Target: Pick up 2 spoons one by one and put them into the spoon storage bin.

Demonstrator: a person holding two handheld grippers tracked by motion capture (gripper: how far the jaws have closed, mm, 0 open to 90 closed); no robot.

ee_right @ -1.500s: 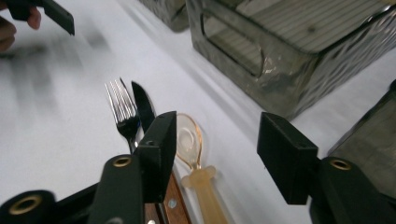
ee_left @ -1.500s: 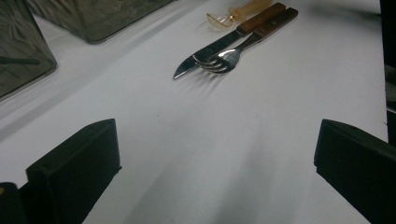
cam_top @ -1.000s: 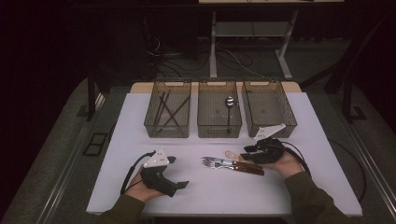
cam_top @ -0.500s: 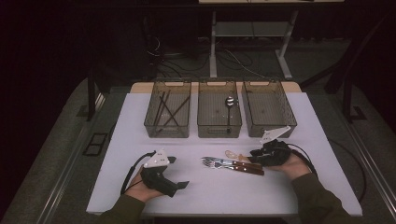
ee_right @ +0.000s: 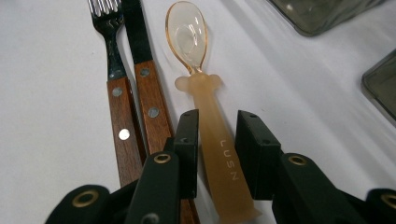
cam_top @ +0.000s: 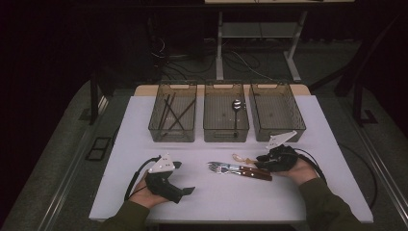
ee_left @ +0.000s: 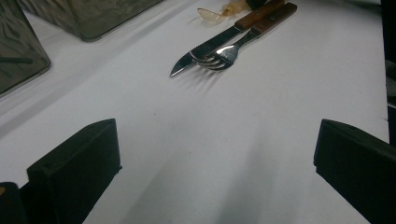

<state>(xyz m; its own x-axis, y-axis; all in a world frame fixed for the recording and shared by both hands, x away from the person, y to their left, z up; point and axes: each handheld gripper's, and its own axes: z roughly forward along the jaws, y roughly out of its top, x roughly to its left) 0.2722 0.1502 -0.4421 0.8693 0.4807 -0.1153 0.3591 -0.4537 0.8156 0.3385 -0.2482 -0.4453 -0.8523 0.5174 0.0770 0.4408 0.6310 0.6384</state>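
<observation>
A translucent amber plastic spoon [ee_right: 187,32] lies flat on the white table [cam_top: 216,197], beside a wooden-handled fork [ee_right: 116,88] and knife [ee_right: 144,88]. My right gripper [ee_right: 217,130] has just been closing, and its pads now sit against both sides of the spoon's handle. From above, the right gripper [cam_top: 262,159] is low at the spoon [cam_top: 239,158], just right of the fork and knife [cam_top: 240,170]. My left gripper [cam_top: 185,178] rests at the front left, open wide with nothing between its jaws. The left gripper view looks across bare table toward the fork [ee_left: 219,53].
Three smoky plastic bins stand in a row at the back. The left bin [cam_top: 172,137] holds dark sticks, the middle bin [cam_top: 226,137] a metal spoon [cam_top: 236,105], and the right bin [cam_top: 279,137] looks bare. Dark floor surrounds the table.
The right hand has shifted slightly to the right and settled low at the cutlery. The left hand and gripper have not moved.
</observation>
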